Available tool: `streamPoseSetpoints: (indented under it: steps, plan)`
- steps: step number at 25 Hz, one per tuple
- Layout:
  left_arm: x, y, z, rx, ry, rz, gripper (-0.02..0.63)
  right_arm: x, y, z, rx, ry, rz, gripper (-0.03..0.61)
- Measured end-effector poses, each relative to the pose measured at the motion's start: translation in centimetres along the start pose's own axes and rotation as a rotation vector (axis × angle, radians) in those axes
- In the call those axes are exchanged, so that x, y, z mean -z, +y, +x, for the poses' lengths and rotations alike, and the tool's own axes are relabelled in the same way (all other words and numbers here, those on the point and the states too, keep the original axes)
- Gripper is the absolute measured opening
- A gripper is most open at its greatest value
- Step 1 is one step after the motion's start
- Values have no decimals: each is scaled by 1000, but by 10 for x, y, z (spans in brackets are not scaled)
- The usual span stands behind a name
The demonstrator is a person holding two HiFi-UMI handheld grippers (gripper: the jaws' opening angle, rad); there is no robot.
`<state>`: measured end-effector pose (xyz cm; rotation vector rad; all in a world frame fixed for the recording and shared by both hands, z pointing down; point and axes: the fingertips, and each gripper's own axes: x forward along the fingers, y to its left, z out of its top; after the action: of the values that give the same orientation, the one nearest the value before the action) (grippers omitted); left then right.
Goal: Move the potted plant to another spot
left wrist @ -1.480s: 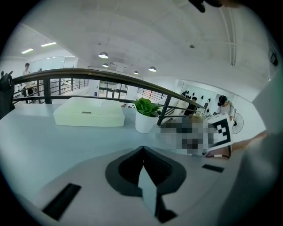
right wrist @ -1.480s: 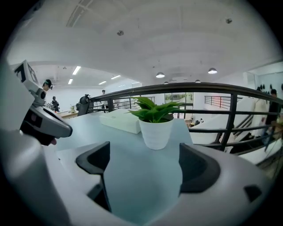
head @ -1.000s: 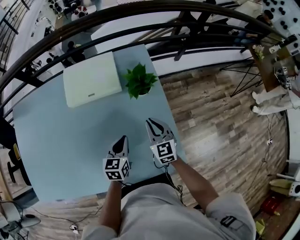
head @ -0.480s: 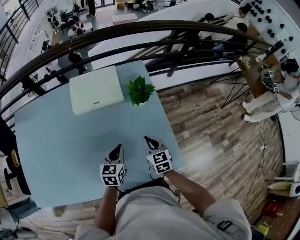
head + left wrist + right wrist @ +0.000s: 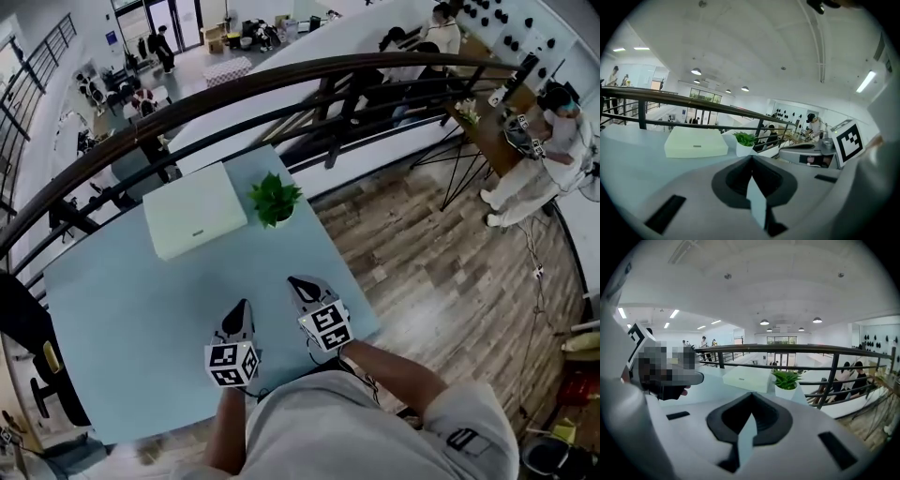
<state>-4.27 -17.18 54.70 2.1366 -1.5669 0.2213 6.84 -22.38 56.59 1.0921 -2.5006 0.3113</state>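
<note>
the left gripper point(image 5: 242, 307) and right gripper point(image 5: 298, 284) both have their jaws pressed together, empty. the potted plant point(image 5: 275, 201) stands well ahead of them on the worktop point(image 5: 131, 309), just beside a pale box point(image 5: 194, 212).

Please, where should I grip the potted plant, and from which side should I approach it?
I would grip the white pot across its walls, below the leaves, coming level from the near side with the right gripper. Leaves cover the rim; the white box stands close at its left.
</note>
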Motion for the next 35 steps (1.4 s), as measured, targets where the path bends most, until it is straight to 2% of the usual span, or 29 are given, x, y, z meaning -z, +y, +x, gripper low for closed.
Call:
streamPoseSetpoints:
  steps: [7, 14, 19, 25, 35]
  plan:
    - [-49, -6, -11, 7, -109, 33, 12, -55, -8, -16, 37, -125, 24, 3]
    - [-98, -7, -22, -11, -220, 69, 12, -124, -17, -40, 83, -270, -73, 3]
    - [-118, -6, -27, -37, -260, 107, 12, -154, -22, -50, 104, -336, -116, 3]
    - [-139, -12, -31, -33, -310, 133, 12, -173, -29, -60, 133, -377, -120, 3]
    - [-143, -14, -39, -50, -331, 128, 12, -178, -26, -61, 123, -390, -128, 3]
